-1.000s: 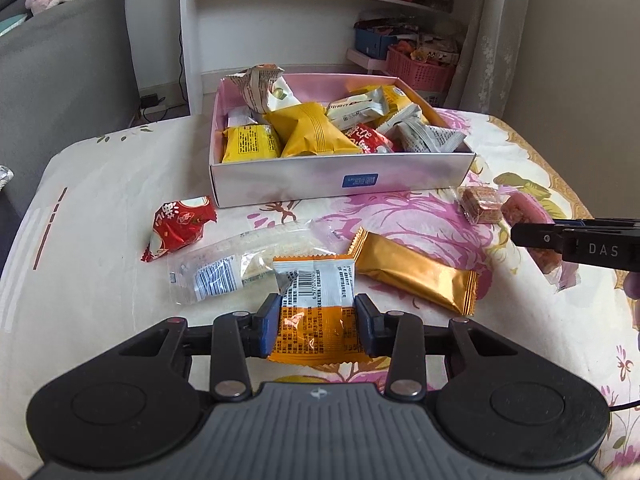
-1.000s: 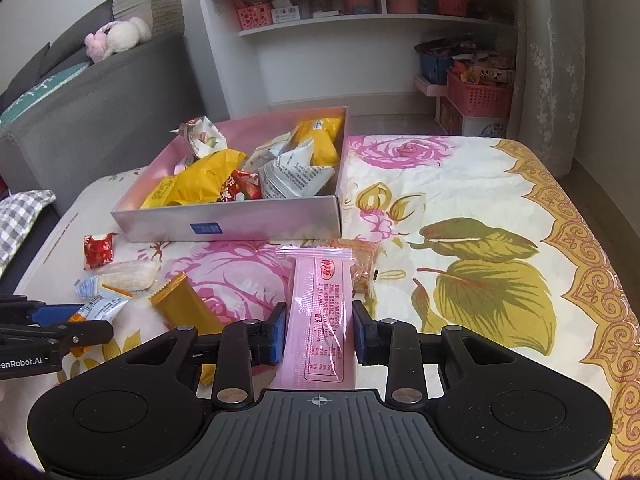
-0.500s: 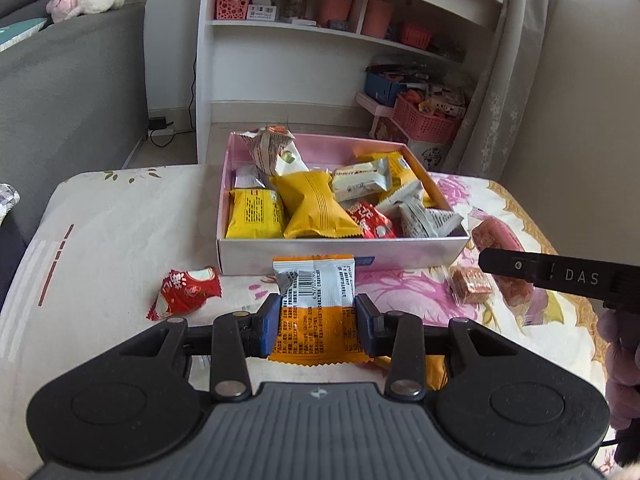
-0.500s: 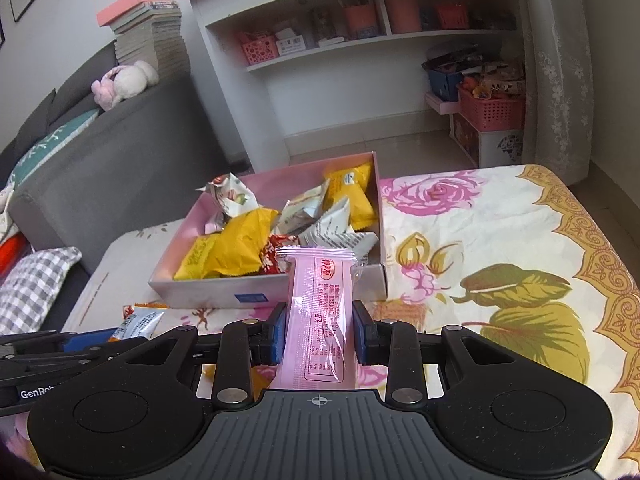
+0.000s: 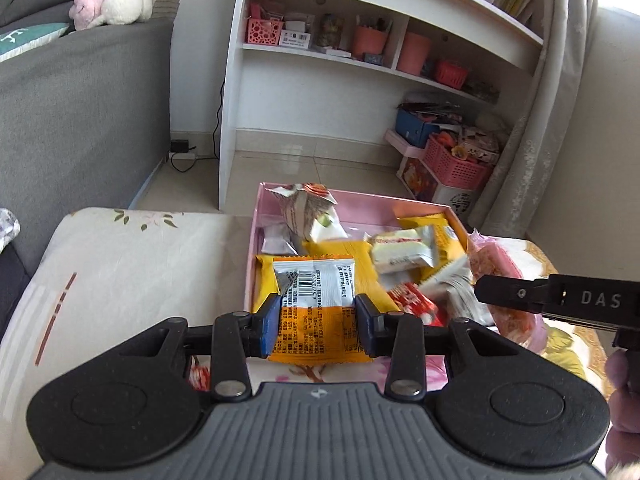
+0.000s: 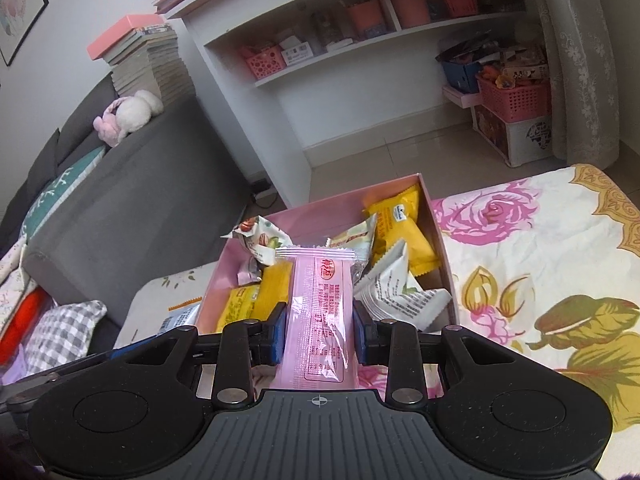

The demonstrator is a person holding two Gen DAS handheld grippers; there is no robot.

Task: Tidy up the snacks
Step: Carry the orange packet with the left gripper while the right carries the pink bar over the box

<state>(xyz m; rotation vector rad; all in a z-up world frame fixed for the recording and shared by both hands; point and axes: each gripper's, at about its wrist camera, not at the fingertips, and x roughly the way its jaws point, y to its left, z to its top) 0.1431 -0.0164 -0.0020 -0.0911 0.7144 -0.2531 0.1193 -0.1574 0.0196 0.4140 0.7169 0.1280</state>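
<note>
A: The left tongs [image 5: 316,322] clench an orange-and-white snack packet [image 5: 316,304] over the near left of the pink box [image 5: 251,264]; the right tongs [image 6: 319,330] clench a pink wafer bar [image 6: 320,312] above its middle

B: The box is heaped, so either could slide off onto the table [image 6: 540,248]. The box floor is hidden

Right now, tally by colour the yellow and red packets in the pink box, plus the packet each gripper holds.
Yellow packets in the pink box: 3
Red packet in the box: 1
Orange-and-white packet, left gripper: 1
Pink packet, right gripper: 1
Total: 6
</note>
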